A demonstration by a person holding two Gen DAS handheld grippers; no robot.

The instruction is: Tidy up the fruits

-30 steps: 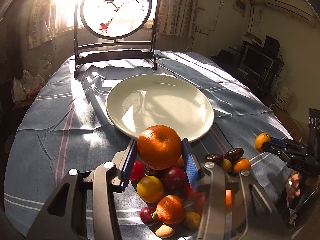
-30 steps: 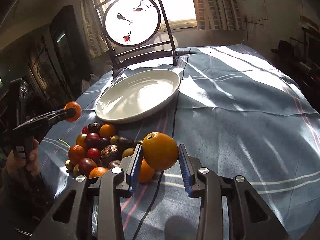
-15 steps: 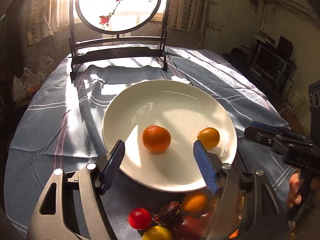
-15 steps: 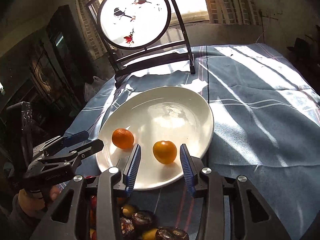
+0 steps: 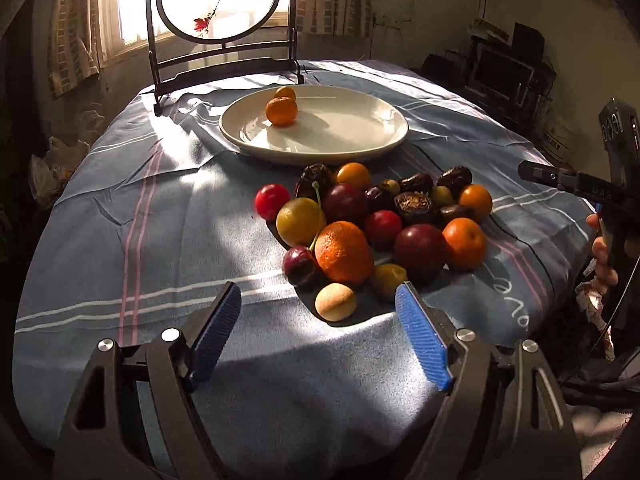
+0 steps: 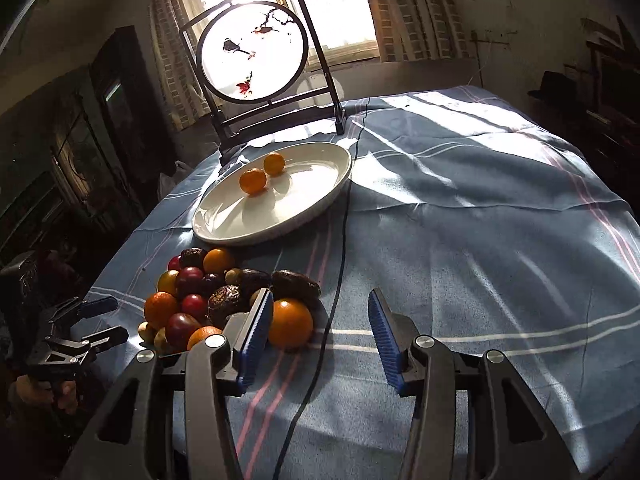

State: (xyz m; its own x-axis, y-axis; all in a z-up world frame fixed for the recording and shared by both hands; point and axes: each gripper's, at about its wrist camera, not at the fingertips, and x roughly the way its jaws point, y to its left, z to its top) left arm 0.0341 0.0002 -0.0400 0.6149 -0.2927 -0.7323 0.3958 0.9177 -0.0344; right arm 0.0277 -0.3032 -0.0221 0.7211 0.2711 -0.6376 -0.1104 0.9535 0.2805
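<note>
Left wrist view only: pale round fruit (image 5: 335,302) nearest the empty, just-widened left gripper (image 5: 318,332); right gripper (image 6: 320,328) likewise released, beside the fruit pile (image 6: 208,296).

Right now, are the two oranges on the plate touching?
Apart. The right wrist view shows white plate between the near orange and the far orange.

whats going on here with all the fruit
A person is sorting fruit with a handheld gripper in each hand. Two oranges already sit on the white plate, while the rest lie in a pile on the blue tablecloth. The left gripper and right gripper are both empty above the cloth near the pile, and their jaws have just been opening.
</note>
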